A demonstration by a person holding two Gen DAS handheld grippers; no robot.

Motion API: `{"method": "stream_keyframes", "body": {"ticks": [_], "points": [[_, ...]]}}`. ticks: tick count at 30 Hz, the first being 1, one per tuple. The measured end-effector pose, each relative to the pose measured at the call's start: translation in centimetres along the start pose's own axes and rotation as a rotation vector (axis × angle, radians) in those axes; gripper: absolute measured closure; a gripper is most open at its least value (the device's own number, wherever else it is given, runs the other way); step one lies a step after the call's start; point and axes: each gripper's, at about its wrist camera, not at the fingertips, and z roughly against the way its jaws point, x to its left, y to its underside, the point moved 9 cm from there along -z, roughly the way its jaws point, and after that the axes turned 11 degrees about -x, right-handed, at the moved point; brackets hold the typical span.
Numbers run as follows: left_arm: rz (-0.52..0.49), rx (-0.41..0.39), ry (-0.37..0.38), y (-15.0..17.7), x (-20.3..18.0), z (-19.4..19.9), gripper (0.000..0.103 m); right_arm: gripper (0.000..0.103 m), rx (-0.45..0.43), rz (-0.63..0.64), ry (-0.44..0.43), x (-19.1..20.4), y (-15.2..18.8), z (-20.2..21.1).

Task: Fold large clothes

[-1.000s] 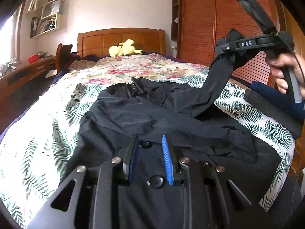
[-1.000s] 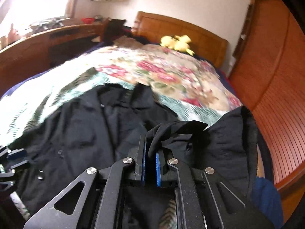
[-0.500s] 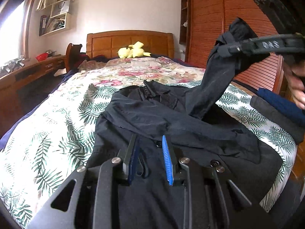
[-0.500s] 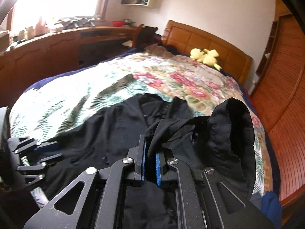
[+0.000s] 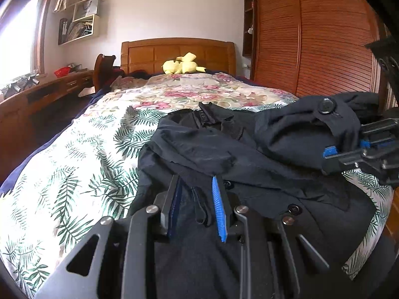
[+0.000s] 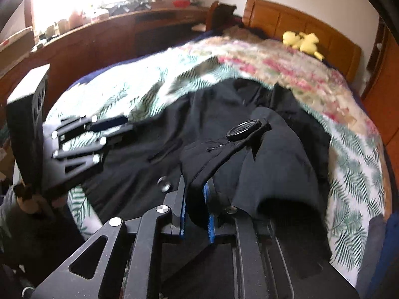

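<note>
I'm in a home bedroom: bed [image 5: 74,164] ahead, wooden headboard [image 5: 178,53] at twelve o'clock, wardrobe [image 5: 311,37] at two, desk [image 5: 37,92] at ten.

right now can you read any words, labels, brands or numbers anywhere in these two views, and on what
None can be read.
Books and papers on the wall shelf: too small to read.
Large button on the black coat sleeve: may carry embossing, but too blurred to tell.
Both grippers: no lettering shows.
</note>
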Motion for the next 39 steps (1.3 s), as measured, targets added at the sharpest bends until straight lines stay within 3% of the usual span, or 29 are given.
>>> {"method": "stream_keyframes", "body": {"ticks": [4, 6, 8, 13, 28, 33, 39], "points": [[0.013, 0.004, -0.010, 0.0, 0.5, -0.2, 0.080, 0.086, 0.004, 0.070, 0.029, 1.1, 0.2, 0.5], [0.017, 0.006, -0.013, 0.0, 0.7, -0.3, 0.080, 0.071, 0.000, 0.085, 0.038, 1.2, -0.1, 0.9], [0.016, 0.004, -0.013, 0.0, 0.8, -0.3, 0.080, 0.062, -0.007, 0.097, 0.050, 1.3, -0.4, 1.6], [0.014, 0.000, -0.014, 0.0, 0.8, 0.0, 0.080, 0.060, -0.059, 0.137, 0.063, 1.4, -2.1, 3.2], [0.025, -0.026, -0.019, -0.4, 1.6, 1.6, 0.080, 0.056, -0.204, 0.015, 0.061, -1.8, -3.9, 7.4], [0.028, -0.042, 0.016, -0.6, 0.9, 2.5, 0.080, 0.055, -0.165, -0.043, 0.091, -4.0, -1.0, 6.4], [0.053, -0.057, 0.136, -0.3, -1.7, 4.4, 0.080, 0.055, -0.118, -0.106, 0.143, -6.5, 3.7, 4.8]]}}
